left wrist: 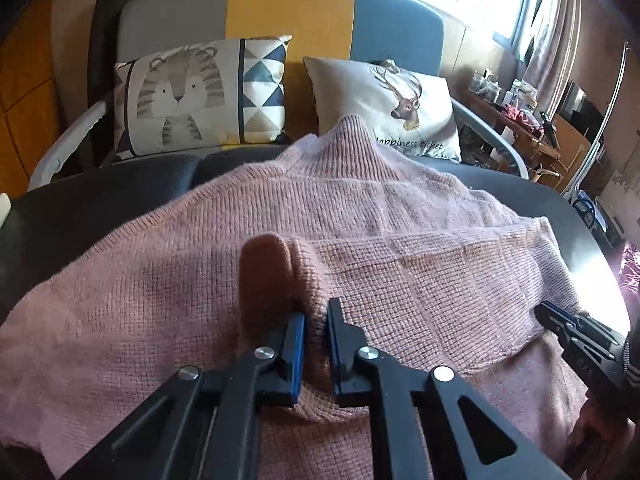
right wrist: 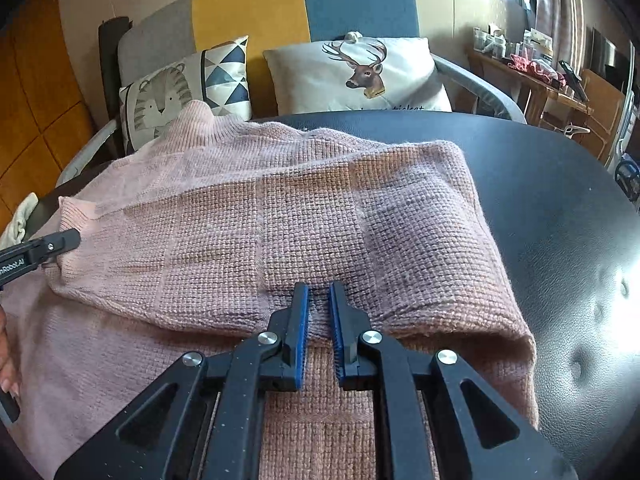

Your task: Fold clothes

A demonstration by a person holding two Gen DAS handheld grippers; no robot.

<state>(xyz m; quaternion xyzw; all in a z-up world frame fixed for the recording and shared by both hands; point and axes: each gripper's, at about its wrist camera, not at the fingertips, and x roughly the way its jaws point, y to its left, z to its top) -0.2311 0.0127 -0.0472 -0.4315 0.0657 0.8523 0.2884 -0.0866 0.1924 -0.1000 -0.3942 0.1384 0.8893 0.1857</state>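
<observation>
Left wrist view: my left hand-held gripper (left wrist: 316, 320) is clamped on the sweater (left wrist: 400, 232), a bunched fold of knit squeezed up between the blue pads (left wrist: 298, 344). The sweater lies spread over the dark surface (left wrist: 100, 208), collar pointing away toward the sofa (left wrist: 280, 8) and its cushions. A folded-over layer runs across the body; I hold its near edge. The right hand-held gripper (left wrist: 554, 316) shows at the right, tips at the same edge.

Right wrist view: my right hand-held gripper (right wrist: 319, 312) has its fingers close together with knit between them, so I read it as pinched on the folded layer's near edge, though the grip looks shallower than the left's. The doubled panel sits on top of the lower layer, its right side ending short of the bare surface (right wrist: 560, 200). The left hand-held gripper (right wrist: 60, 242) comes in from the left, tips on a puckered corner of the fabric; from this angle I can't tell its jaw state.

Judgement: mid-fold. Both grippers hold one edge of an already doubled section, so this is the carry-over step. Next move calls for lifting both ends level, keeping the edge taut between them, carrying it toward the collar and laying it flat before releasing. Risk: thick knit slipping from the right's shallow pinch, leaving a skewed fold.
</observation>
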